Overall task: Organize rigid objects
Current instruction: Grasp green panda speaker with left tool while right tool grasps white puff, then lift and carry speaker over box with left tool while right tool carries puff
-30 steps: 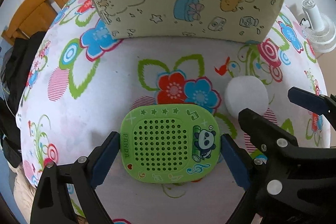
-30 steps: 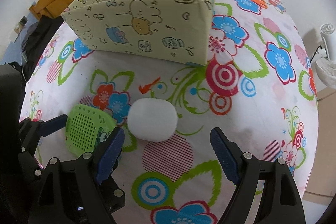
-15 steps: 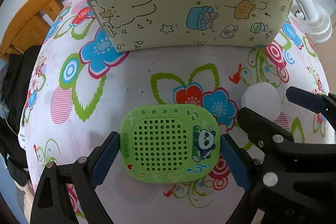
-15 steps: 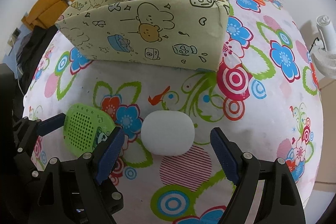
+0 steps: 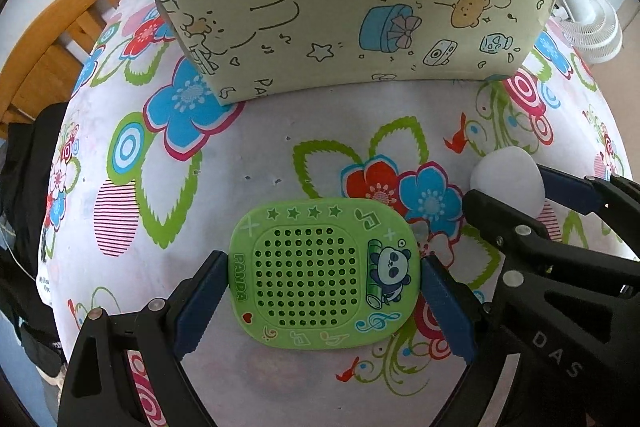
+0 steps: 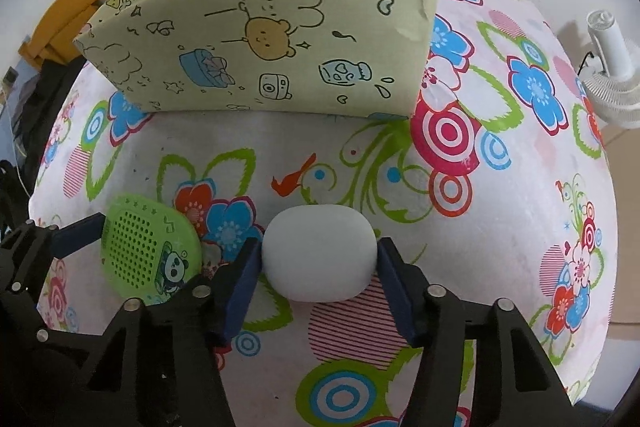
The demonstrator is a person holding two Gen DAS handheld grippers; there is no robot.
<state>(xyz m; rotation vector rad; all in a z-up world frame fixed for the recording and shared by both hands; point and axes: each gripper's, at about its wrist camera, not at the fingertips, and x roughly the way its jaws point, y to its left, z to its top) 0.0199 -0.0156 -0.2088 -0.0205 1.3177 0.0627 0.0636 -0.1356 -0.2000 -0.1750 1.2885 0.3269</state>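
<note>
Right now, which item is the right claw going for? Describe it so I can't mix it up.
Start at the cream cartoon-print box on the flowered tablecloth; in front of it lie two items. Yours is the white pebble-shaped case, between the blue pads of the right claw, whose jaws are closing on it. Unlike the flat green panda gadget beside it, it's plain, smooth and unmarked.
</note>
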